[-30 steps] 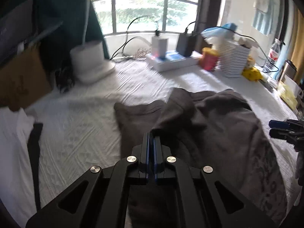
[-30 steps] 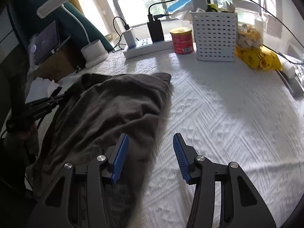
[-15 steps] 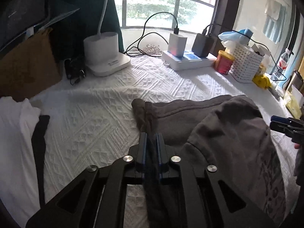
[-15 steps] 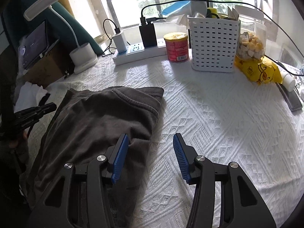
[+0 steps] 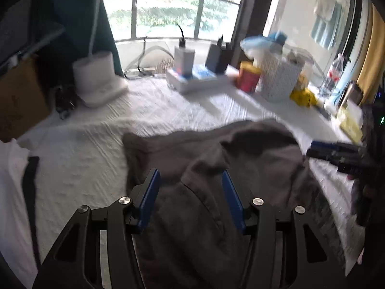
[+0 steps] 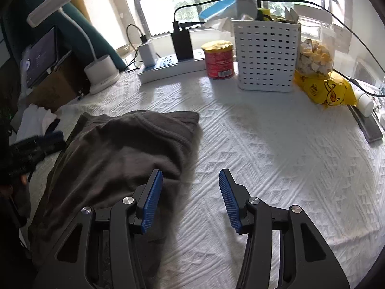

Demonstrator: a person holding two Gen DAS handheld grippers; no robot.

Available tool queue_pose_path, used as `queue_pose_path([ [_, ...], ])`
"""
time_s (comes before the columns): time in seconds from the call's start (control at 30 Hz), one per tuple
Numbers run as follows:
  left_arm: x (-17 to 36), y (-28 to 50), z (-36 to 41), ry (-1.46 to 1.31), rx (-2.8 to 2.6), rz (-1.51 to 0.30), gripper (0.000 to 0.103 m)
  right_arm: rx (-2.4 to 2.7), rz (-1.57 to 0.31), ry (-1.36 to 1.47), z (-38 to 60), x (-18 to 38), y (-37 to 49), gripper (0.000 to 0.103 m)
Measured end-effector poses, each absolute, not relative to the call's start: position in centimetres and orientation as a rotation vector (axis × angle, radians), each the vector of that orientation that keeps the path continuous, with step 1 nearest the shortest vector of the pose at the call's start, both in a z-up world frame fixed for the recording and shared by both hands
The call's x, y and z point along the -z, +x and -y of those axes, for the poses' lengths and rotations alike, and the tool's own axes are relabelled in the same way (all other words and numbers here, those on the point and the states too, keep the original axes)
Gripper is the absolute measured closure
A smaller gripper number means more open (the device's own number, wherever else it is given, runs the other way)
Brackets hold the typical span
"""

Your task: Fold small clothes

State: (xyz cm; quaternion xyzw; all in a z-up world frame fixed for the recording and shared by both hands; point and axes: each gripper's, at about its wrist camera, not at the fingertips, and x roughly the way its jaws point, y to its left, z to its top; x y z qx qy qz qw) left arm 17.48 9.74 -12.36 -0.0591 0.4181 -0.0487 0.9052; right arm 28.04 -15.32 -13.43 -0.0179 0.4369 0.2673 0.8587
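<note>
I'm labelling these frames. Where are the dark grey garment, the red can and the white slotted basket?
dark grey garment [image 6: 115, 154]: right wrist view, middle of the fabric.
red can [image 6: 220, 60]: right wrist view, side label.
white slotted basket [image 6: 266, 55]: right wrist view, front wall.

Left gripper: jaws, clamped a second ago on a fold of the dark grey garment, just been opening; cloth now lying loose between the spread fingers, no longer pinched. Garment's raised fold dropped flatter onto the table.
</note>
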Motion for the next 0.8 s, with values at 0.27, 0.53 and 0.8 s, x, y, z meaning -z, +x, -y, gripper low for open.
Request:
queue_pose_path([
  [0.27, 15.0, 18.5, -10.0, -0.164, 0.105, -0.919, 0.049, -0.575, -0.936, 0.005, 15.0, 14.3, 30.9, 0.051],
  [0.53, 14.8, 18.5, -10.7, -0.172, 0.128, -0.887, 0.096, -0.683, -0.980, 0.059, 12.8, 15.7, 32.7, 0.087],
  [0.8, 11.5, 18.7, -11.9, -0.176, 0.130, -0.799, 0.097, -0.732, -0.906, 0.065, 11.9, 13.2, 34.5, 0.091],
])
